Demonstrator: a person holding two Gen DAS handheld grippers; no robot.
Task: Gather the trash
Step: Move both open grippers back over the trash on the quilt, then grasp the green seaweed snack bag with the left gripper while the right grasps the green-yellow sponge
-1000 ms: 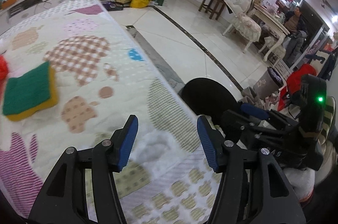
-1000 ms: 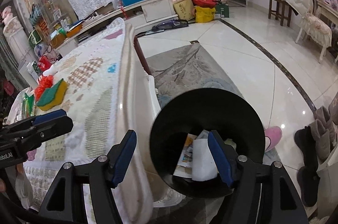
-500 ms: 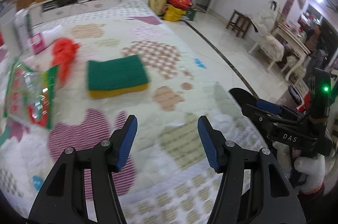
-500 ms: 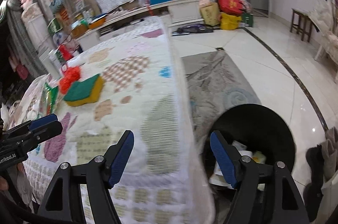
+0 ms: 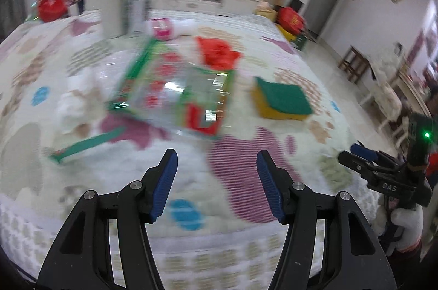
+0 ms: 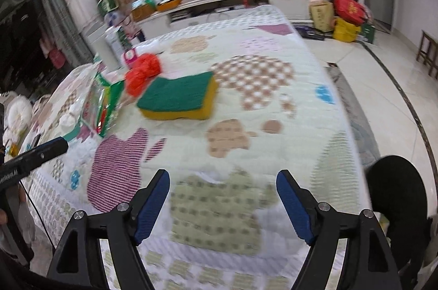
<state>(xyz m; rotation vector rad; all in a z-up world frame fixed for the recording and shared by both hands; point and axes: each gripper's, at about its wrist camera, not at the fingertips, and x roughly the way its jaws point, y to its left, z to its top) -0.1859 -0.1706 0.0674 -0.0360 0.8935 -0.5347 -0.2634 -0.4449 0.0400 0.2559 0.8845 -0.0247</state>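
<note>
Trash lies on the quilted table: a green-and-yellow sponge, a crumpled red-orange bag, a clear wrapper with green and red print, a torn green strip and white crumpled tissue. My left gripper hovers open over the near edge, nothing between its blue pads. My right gripper also hangs over the near edge, its jaws opening and empty. The black trash bin stands on the floor to the right.
A pink box and a white carton stand at the table's far side. Shelves and a low white cabinet fill the back wall. Bags sit on the tiled floor; chairs stand at the right.
Both grippers swung left from the black bin to over the table; the sponge, red bag and wrapper came into view. The right jaws widened.
</note>
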